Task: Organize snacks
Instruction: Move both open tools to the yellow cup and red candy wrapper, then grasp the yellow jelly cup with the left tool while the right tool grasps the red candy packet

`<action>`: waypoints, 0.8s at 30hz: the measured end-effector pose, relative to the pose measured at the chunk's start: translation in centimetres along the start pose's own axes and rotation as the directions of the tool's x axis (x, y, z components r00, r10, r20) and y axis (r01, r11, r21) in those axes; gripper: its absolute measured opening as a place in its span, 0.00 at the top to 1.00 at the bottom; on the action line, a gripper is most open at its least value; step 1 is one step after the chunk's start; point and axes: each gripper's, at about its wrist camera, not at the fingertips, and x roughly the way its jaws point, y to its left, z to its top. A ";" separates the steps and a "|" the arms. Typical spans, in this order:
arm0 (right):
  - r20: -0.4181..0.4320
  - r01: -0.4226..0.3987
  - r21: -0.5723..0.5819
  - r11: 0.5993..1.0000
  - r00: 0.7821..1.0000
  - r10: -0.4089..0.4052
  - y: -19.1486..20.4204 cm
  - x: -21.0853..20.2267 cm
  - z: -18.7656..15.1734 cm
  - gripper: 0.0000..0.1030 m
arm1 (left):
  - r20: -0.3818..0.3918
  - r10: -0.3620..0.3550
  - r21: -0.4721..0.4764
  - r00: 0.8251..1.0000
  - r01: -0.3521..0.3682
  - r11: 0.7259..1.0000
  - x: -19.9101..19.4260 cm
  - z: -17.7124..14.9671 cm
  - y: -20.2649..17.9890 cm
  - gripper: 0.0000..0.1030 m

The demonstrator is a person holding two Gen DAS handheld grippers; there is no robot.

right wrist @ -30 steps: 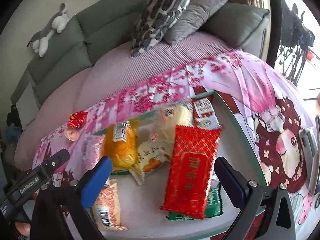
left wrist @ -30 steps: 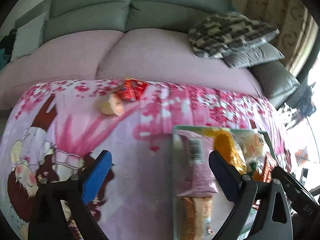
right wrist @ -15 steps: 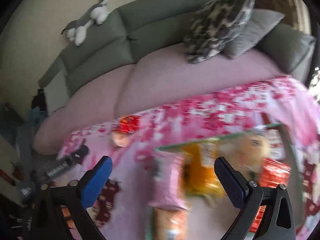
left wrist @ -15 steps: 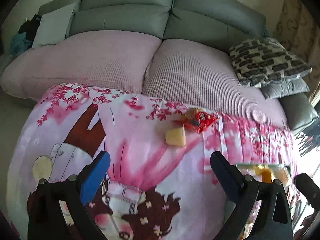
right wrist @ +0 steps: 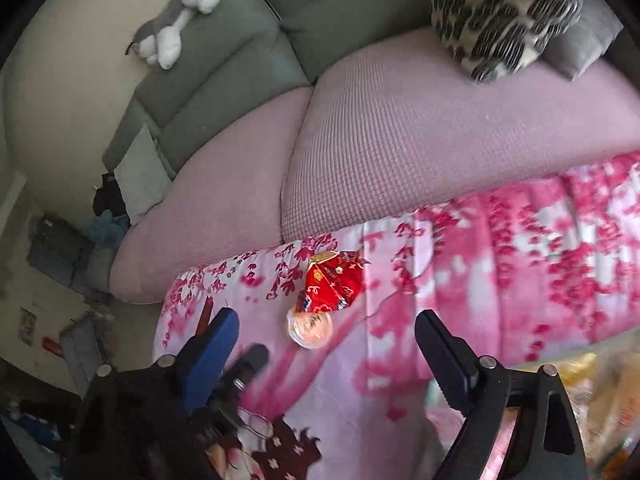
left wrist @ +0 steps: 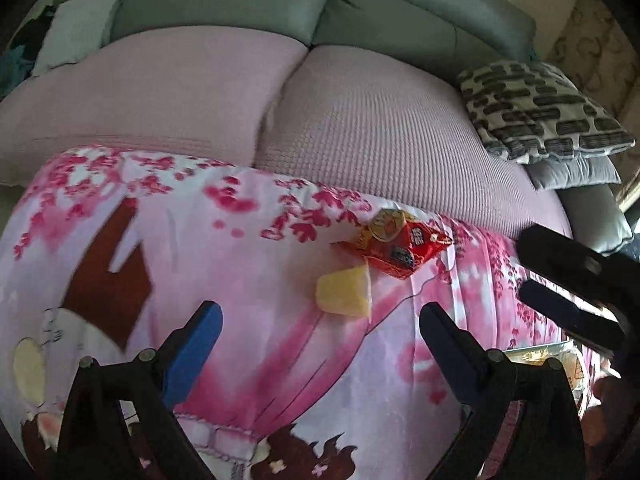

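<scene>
A red snack packet (left wrist: 396, 246) and a small yellow jelly cup (left wrist: 345, 293) lie side by side on the pink cherry-blossom cloth (left wrist: 240, 264). My left gripper (left wrist: 318, 326) is open and empty, just short of the cup. The right gripper's fingers (left wrist: 568, 312) show at the right edge of the left wrist view. In the right wrist view the red packet (right wrist: 333, 286) and the cup (right wrist: 310, 326) lie just ahead of my right gripper (right wrist: 326, 330), which is open and empty. The snack tray's edge (left wrist: 536, 350) shows at the right, with packets in it (right wrist: 600, 392).
A pink-covered sofa seat (left wrist: 360, 128) runs behind the cloth, with grey backrests. A patterned pillow (left wrist: 536, 108) on a grey one lies at the right. A plush toy (right wrist: 172, 16) sits on the backrest. The floor with clutter (right wrist: 60, 280) lies left.
Both grippers have swung left, away from the snack tray, and closed in on the red packet and jelly cup. The tray has slid to the right edge of both views.
</scene>
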 end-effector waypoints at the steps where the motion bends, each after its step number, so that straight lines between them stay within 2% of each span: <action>1: -0.015 0.002 -0.003 1.000 1.000 -0.002 0.0 0.8 0.2 0.16 | -0.007 0.001 0.009 1.000 -0.001 1.000 0.4 0.1 -0.2 0.05; 4: -0.053 -0.016 0.002 1.000 0.998 0.016 -0.2 2.9 0.8 0.19 | -0.025 -0.001 0.036 1.000 0.002 0.999 1.7 0.2 -0.7 0.13; 7: -0.086 -0.026 0.009 1.000 0.996 0.027 -0.4 4.9 1.1 0.22 | -0.036 -0.003 0.048 0.999 0.004 0.999 2.8 0.4 -1.0 0.14; 12: -0.117 -0.019 0.001 1.000 0.993 0.019 -0.3 7.3 1.4 0.30 | -0.043 0.005 0.065 0.999 -0.002 0.998 4.0 0.7 -1.3 0.23; 14: -0.124 -0.004 -0.005 1.000 0.992 0.003 -0.2 8.1 1.4 0.33 | -0.050 0.011 0.059 0.999 -0.008 0.998 4.7 0.9 -1.1 0.30; 17: -0.140 0.004 0.004 1.000 0.990 -0.003 -0.4 9.2 1.5 0.42 | -0.052 0.021 0.052 0.998 -0.019 0.998 5.3 1.0 -0.7 0.39; 19: -0.138 0.009 0.010 1.000 0.990 -0.008 -0.5 9.5 1.5 0.46 | -0.047 0.008 0.048 0.999 -0.005 0.999 5.3 1.0 -0.6 0.42; 23: -0.137 0.008 0.032 0.999 0.991 -0.004 -0.7 10.0 1.2 0.50 | -0.063 -0.036 0.022 0.997 0.037 0.999 5.6 1.3 -0.4 0.60; 24: -0.134 0.010 0.029 1.000 0.991 -0.006 -0.6 9.9 1.3 0.53 | -0.065 -0.049 0.015 0.997 0.050 0.999 5.6 1.3 -0.5 0.61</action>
